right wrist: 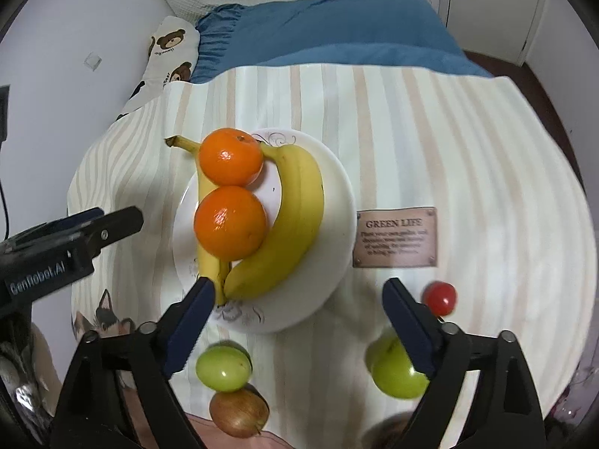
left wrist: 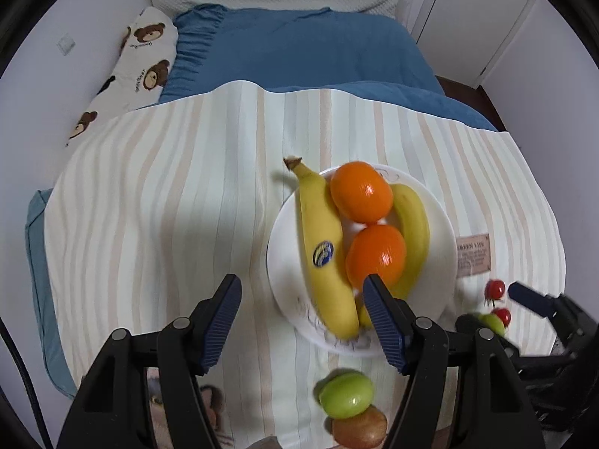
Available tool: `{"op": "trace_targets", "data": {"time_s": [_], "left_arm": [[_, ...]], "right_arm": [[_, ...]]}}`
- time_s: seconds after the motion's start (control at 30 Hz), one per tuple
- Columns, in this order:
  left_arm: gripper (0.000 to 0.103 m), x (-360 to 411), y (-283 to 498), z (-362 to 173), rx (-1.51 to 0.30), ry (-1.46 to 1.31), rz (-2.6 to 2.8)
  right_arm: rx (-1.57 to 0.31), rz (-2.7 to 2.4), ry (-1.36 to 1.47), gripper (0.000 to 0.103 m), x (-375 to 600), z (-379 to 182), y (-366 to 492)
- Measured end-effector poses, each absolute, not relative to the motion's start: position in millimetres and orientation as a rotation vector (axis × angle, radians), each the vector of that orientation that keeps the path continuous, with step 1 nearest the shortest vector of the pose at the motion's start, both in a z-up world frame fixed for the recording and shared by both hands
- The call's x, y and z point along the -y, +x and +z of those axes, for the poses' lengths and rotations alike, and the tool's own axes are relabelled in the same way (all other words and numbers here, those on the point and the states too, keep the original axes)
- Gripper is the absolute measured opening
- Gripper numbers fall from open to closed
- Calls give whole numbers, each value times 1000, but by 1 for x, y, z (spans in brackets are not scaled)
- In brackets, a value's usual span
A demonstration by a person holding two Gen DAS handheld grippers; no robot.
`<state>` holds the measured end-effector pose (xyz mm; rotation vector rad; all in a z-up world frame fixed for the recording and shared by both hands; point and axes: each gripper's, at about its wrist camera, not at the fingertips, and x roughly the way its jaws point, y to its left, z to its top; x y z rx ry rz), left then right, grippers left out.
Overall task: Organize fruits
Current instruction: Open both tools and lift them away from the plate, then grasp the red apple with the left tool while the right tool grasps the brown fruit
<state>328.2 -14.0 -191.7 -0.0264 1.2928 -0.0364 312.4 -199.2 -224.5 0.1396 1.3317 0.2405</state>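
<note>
Bananas, two of them, lie on a white plate (right wrist: 337, 202) with their long axes running from the near rim to the far rim: the left banana (left wrist: 322, 239) is nearly straight, its stem poking past the far-left edge, while the right banana (right wrist: 288, 217) curves outward, stem at the far side too, and their near ends meet at the near rim. Two oranges (right wrist: 229, 220) sit in the gap between them, one behind the other, touching. The plate rests on a striped cloth (right wrist: 411, 131) spread over a bed with a blue cover (left wrist: 318, 45). On the cloth near the plate's front are a green fruit (right wrist: 223, 367) touching a brownish one (right wrist: 239, 413), another green fruit (right wrist: 393, 374) to the right, and a small red tomato (right wrist: 441, 297). The left hand-held gripper (left wrist: 303, 321) hangs over the plate's near-left edge, jaws apart, grasping nothing. The right hand-held gripper (right wrist: 297, 327) hangs just in front of the plate, jaws spread wide and released, empty.
</note>
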Motion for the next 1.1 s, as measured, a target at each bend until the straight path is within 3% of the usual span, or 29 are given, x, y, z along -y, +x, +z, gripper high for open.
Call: {"op": "trace_targets", "data": {"time_s": [0.13, 0.2, 0.23, 0.5, 1.1], "left_arm": [[66, 17, 304, -182, -1265, -26, -28], [85, 20, 293, -173, -1232, -16, -13], [88, 19, 287, -168, -1213, -10, -4], [94, 21, 242, -112, -1062, 2, 42], [94, 31, 160, -41, -933, -50, 25]], "right_arm": [[-1264, 228, 101, 96, 202, -197, 293], [-1231, 223, 82, 97, 203, -182, 284], [-1211, 217, 73, 97, 205, -175, 280], [-1108, 204, 38, 98, 221, -122, 241], [-951, 263, 34, 98, 228, -32, 154]]}}
